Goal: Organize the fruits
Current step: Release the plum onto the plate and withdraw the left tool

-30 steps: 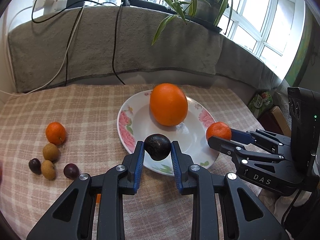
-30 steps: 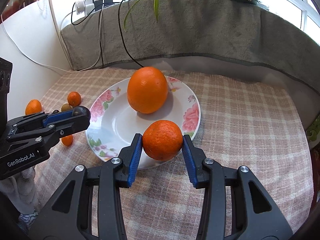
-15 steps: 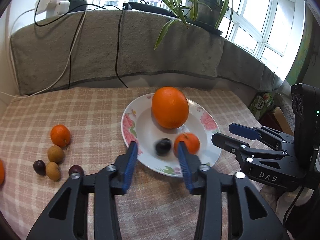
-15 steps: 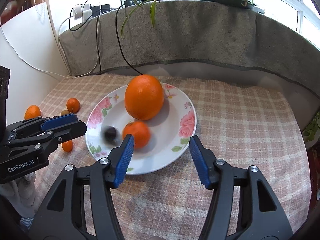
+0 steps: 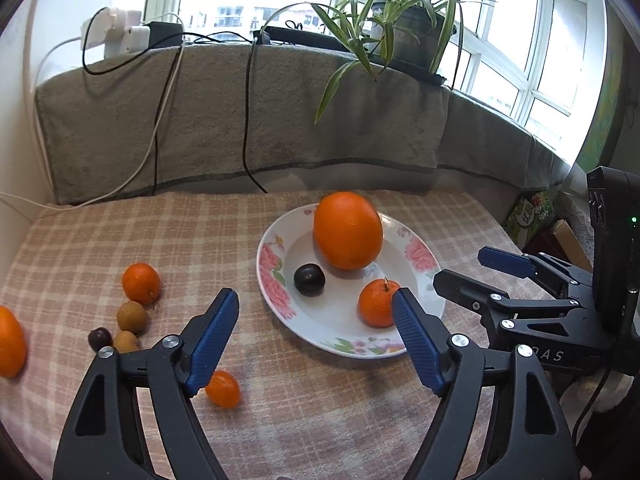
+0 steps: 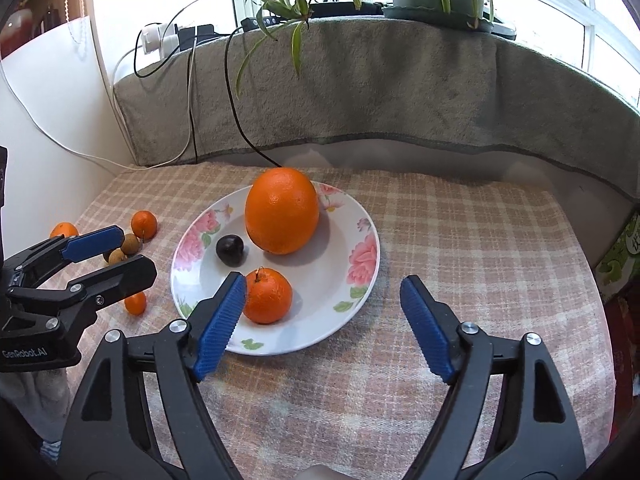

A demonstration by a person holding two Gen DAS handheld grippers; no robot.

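A white floral plate (image 5: 276,280) (image 6: 360,264) holds a large orange (image 5: 347,231) (image 6: 282,210), a dark plum (image 5: 309,279) (image 6: 229,250) and a small mandarin (image 5: 376,303) (image 6: 267,296). My left gripper (image 5: 316,324) is open and empty, pulled back above the plate's near rim. My right gripper (image 6: 322,312) is open and empty, also back from the plate; it shows at the right of the left wrist view (image 5: 472,270). To the plate's left on the cloth lie a mandarin (image 5: 141,283), brown longans (image 5: 132,317), a dark plum (image 5: 99,338), a kumquat (image 5: 223,389) and an orange (image 5: 10,342).
The checked cloth (image 6: 460,240) covers the table. A grey towel-draped sill (image 5: 240,120) with cables and a power strip (image 5: 124,36) rises behind. A potted plant (image 5: 404,20) hangs over it. Boxes (image 5: 532,212) sit past the right edge.
Both grippers opened and let go: the plum and the small mandarin dropped onto the plate and rolled to rest. Both grippers drew back and up from the plate.
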